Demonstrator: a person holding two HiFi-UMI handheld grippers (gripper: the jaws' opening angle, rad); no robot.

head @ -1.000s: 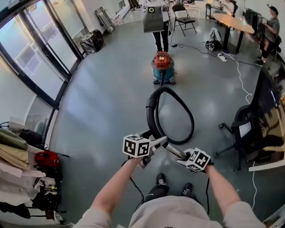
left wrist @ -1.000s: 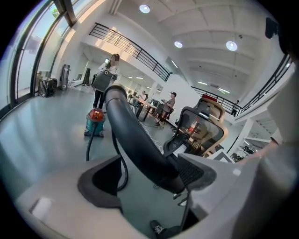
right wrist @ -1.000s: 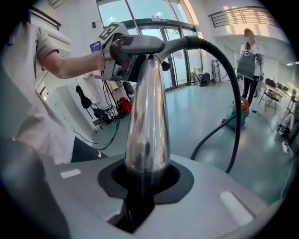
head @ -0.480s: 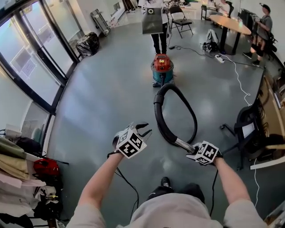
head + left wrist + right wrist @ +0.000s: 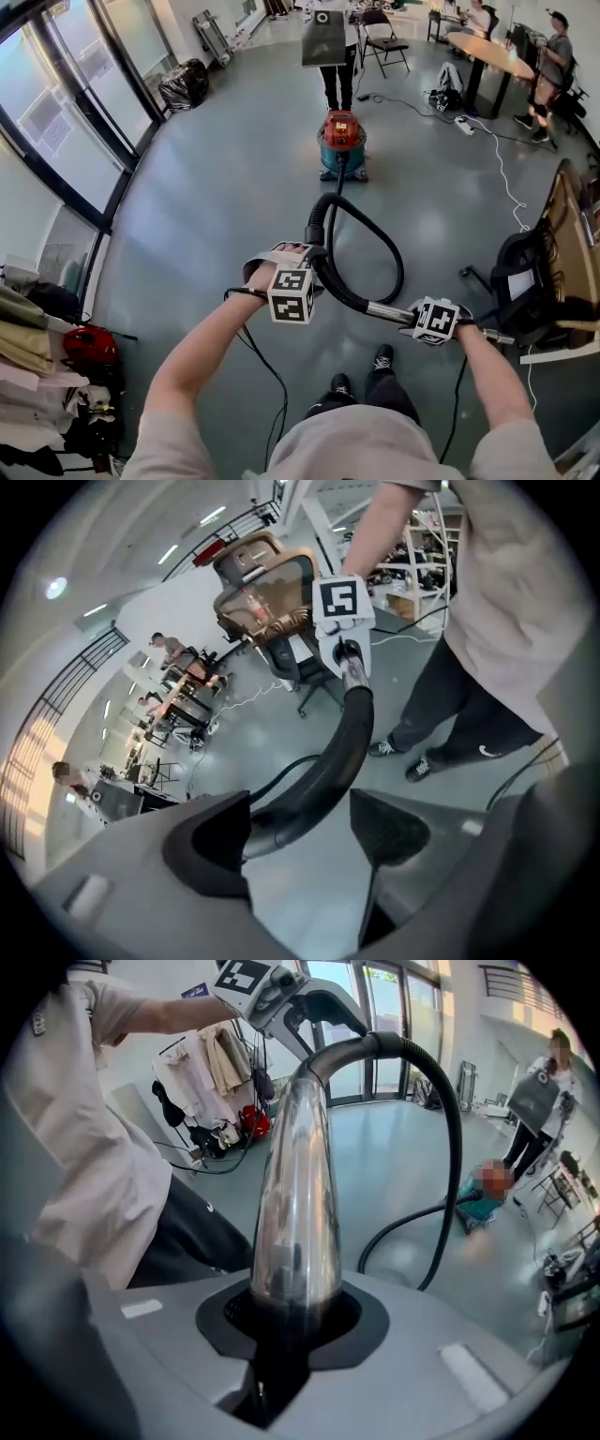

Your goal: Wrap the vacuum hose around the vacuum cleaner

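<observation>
- Right gripper [image 5: 295, 1312], held above the wearer's shoes [image 5: 382, 359], has its jaws pressed tight on the chrome tube [image 5: 295, 1194] at the hose's end.
- Left gripper [image 5: 305, 832], just beside it, has its jaws spread astride the black hose [image 5: 337, 752]. The hose lies against one pad and clear of the other.
- From the two grippers the hose sweeps out in a wide loop over the grey floor [image 5: 216, 206].
- The hose joins the front of the vacuum [image 5: 341, 141], which stands well apart from the grippers.
- A person [image 5: 336, 84] stands just behind the vacuum.
</observation>
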